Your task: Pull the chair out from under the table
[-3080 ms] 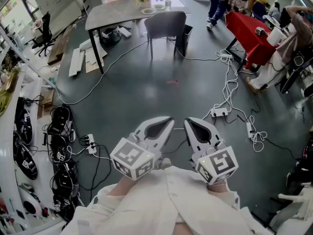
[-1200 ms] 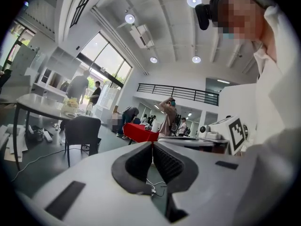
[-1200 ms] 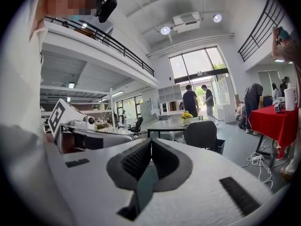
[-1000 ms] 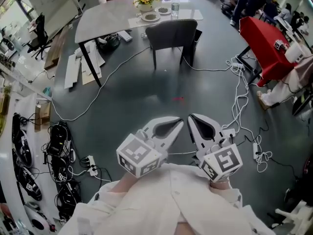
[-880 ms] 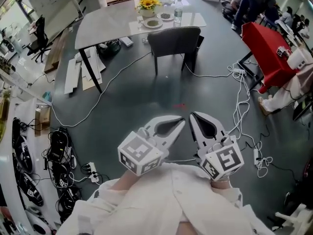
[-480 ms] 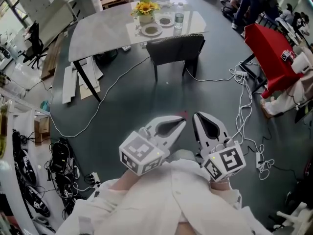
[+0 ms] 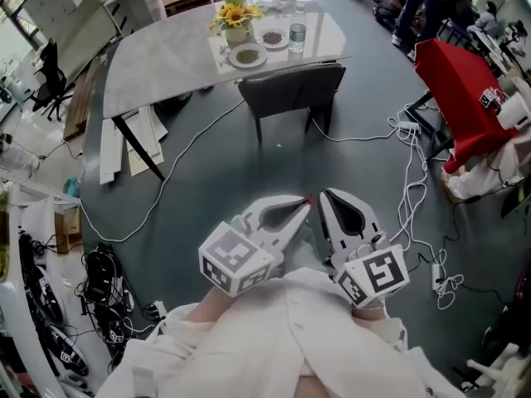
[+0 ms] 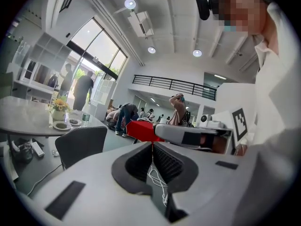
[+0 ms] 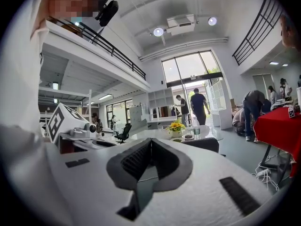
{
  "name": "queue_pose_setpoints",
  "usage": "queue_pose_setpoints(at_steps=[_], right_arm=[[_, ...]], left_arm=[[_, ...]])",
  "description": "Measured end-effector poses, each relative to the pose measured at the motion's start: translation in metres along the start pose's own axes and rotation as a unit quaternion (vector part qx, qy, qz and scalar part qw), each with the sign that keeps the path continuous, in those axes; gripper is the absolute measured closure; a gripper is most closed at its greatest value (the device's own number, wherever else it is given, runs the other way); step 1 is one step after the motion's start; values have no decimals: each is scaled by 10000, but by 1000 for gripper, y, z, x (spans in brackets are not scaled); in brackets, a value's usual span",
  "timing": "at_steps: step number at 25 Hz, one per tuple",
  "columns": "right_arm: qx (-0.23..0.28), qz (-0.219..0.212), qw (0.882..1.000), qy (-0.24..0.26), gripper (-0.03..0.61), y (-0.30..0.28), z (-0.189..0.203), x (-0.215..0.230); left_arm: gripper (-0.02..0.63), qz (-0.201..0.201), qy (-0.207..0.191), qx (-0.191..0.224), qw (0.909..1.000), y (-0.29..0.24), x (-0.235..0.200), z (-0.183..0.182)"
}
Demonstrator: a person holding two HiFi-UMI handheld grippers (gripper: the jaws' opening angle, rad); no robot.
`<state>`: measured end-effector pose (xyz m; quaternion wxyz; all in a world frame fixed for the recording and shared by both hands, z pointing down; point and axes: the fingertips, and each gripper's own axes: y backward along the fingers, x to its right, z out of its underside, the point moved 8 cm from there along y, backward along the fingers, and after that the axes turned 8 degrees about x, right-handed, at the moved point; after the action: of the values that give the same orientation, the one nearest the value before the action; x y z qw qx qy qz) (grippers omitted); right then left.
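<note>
Well short of the chair: both grippers carried shut and empty on the approach.

The dark chair [image 7: 290, 89] stands tucked against the near edge of the grey surface [image 7: 158, 56], backrest toward the person and seat seemingly under the top, so the pull has not yet begun. The left gripper [image 7: 304, 210] and the right gripper [image 7: 323, 201] are held side by side close to the person's body, well apart from the chair across bare floor. The fingers of each are pressed together with nothing between them, a likely carrying posture since no grasp is due until the backrest is within reach. A vase of flowers [image 7: 235, 19], a plate [image 7: 247, 55] and a glass [image 7: 298, 36] sit on the surface just beyond the chair, so a smooth, straight pull seems wise. Loose cables [image 7: 411, 181] lie to the right.
</note>
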<state>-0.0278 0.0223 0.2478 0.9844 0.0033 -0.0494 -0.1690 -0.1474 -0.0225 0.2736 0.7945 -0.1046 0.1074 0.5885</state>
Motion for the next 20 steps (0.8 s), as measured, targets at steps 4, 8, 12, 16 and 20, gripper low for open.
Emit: queue_pose_setpoints(at_steps=[4,8,12,16,20], right_arm=[[9,-100,9997,240,575,-33,-7,46],[65,-148,9994,308,575,-63,-18,93],[62,-263,9989,391,575,-89,-29,136],[82,-493,9971,567,575,-111,-38,179],[88,-608,9961,638,575,-130,-44,218]], left_arm=[[597,-60,-97,110,9999,-47,-31,-15],[597,-146,-92,209,9996,-87,-61,-29],[597,-270,-84,330,9991,-127,-89,-45],[597,-374,-152,335,9986,-170,-115,-61],[597,-482,-251,449,9975,-208,-134,-76]])
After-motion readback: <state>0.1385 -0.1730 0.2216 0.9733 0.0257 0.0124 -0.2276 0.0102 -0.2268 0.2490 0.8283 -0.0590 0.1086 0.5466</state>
